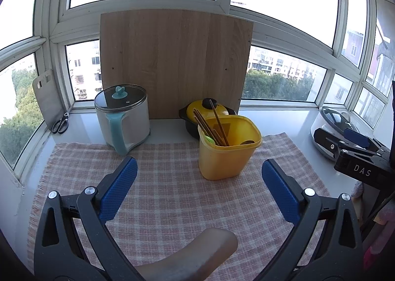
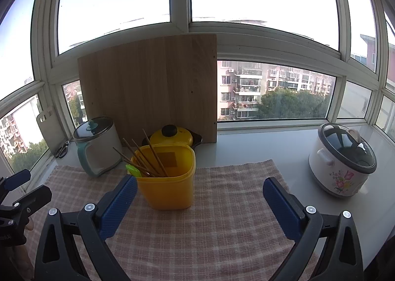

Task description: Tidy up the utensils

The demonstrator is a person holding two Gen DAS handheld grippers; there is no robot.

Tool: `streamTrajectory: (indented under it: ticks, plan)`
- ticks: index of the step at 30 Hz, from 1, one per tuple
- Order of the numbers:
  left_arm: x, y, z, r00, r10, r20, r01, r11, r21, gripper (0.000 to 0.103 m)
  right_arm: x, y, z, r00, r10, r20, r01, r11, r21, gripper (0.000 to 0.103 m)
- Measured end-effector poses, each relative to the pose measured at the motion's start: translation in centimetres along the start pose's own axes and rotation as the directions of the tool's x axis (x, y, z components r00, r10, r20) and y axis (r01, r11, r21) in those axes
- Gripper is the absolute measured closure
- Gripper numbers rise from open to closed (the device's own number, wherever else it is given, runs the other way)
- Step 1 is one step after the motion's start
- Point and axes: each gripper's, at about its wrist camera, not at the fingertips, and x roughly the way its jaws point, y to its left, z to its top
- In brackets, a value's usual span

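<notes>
Standing upright on my cloth (image 1: pixel 172 182), the yellow tub (image 1: pixel 228 147) holds brown chopsticks (image 1: pixel 209 125); both my tongs (image 1: pixel 199 189) (image 2: pixel 200 204) gape wide, empty.

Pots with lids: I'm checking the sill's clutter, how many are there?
3. A white pot with a teal handle at the left, a small yellow-lidded pot behind the yellow container, and a flowered rice cooker at the right. None seems hidden.

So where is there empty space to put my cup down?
The checked cloth is bare in front of the yellow bin and to its right, toward the rice cooker. It is crowded behind the bin: the kettle, the yellow pot and the wooden board.
</notes>
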Motion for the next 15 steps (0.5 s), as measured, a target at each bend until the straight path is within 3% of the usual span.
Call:
streamTrajectory:
  ticks: [15]
  plan:
    - [0.15, -0.09, 0.15, 1.000, 0.003, 0.001, -0.003, 1.000, -0.005, 0.001, 0.25, -0.33, -0.15, 1.000, -0.002, -0.011, 0.002, 1.000, 0.015, 0.000]
